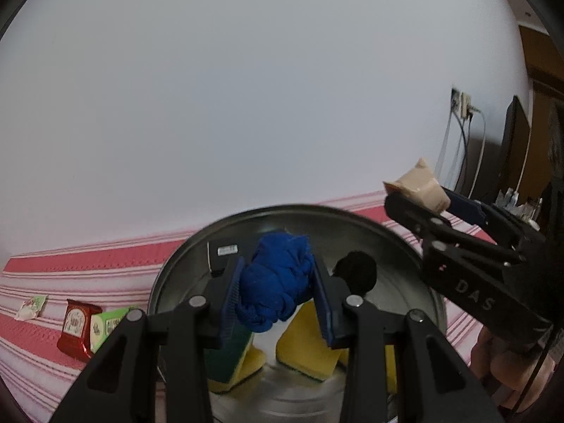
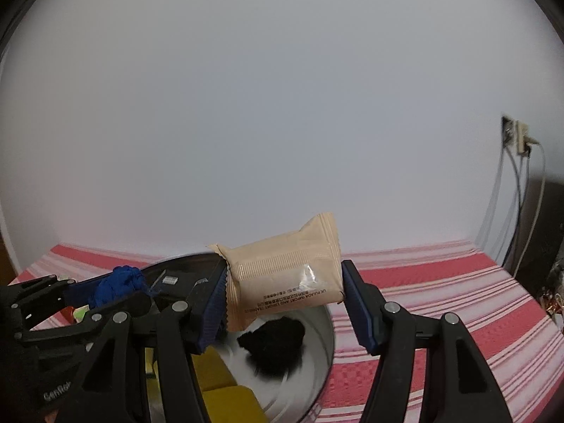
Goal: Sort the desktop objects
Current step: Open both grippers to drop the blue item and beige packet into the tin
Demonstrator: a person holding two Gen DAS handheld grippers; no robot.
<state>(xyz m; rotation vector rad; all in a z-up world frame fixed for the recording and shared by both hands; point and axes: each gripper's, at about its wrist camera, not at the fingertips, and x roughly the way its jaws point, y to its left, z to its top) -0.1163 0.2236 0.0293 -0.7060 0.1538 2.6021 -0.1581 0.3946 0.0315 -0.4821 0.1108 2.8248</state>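
My left gripper (image 1: 278, 290) is shut on a bundled blue cloth (image 1: 276, 282), held above a round metal tub (image 1: 356, 220). The same blue cloth (image 2: 118, 283) and left gripper (image 2: 105, 290) show at the left of the right wrist view. My right gripper (image 2: 283, 298) is shut on a beige snack packet (image 2: 285, 273), over the tub's rim (image 2: 326, 345). From the left wrist view the beige packet (image 1: 417, 185) and right gripper (image 1: 419, 194) are at the right, above the tub's far edge. Inside the tub lie yellow sponges (image 1: 306, 352) and a black bundle (image 1: 356, 269).
A red sachet (image 1: 75, 328), a green packet (image 1: 105, 326) and a small white sachet (image 1: 31, 306) lie on the red-striped cloth (image 1: 88, 264) left of the tub. A wall socket with cables (image 2: 516, 137) is at the right. A dark item with a label (image 1: 222, 257) leans inside the tub.
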